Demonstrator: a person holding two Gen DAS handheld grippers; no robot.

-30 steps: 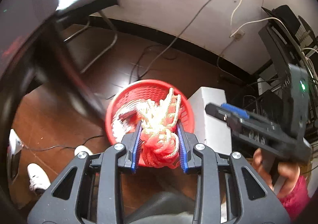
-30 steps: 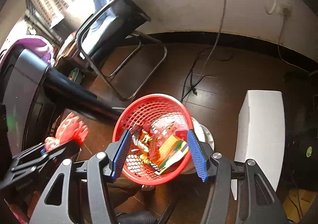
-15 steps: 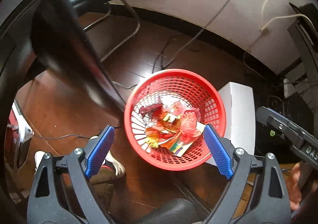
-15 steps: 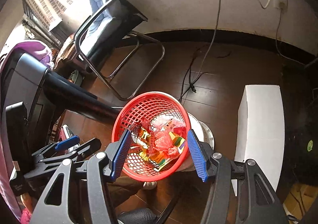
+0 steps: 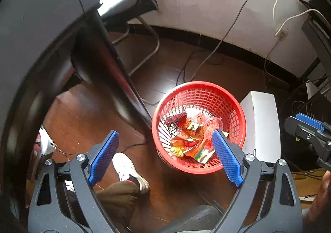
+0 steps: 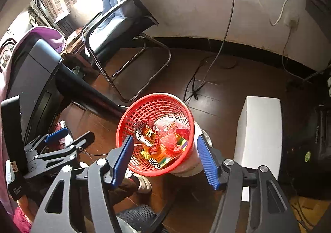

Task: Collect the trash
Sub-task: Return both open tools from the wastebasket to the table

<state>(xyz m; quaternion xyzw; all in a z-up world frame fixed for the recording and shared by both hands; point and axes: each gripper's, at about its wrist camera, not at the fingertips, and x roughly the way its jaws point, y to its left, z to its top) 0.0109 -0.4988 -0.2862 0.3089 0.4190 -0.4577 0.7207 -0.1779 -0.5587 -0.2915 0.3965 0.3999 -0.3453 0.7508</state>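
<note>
A red mesh basket (image 5: 233,106) stands on the dark wood floor and holds crumpled wrappers (image 5: 190,135) and a red net bundle (image 6: 169,142). My left gripper (image 5: 165,158) is open and empty, high above the floor, left of and above the basket. My right gripper (image 6: 165,160) is open and empty, above the basket (image 6: 128,121), which shows between its fingers. The left gripper also shows at the left of the right wrist view (image 6: 68,135), and the right gripper at the right edge of the left wrist view (image 5: 310,129).
A black table edge and leg (image 5: 107,80) run down to the basket's left. A white box (image 5: 262,123) lies right of the basket. A metal-frame chair (image 6: 124,24) stands by the wall. Cables (image 6: 206,67) trail over the floor. A white shoe (image 5: 128,169) is below.
My left gripper opened and let the red net bundle fall into the basket, then drew back up and to the left. The right gripper stayed open above the basket.
</note>
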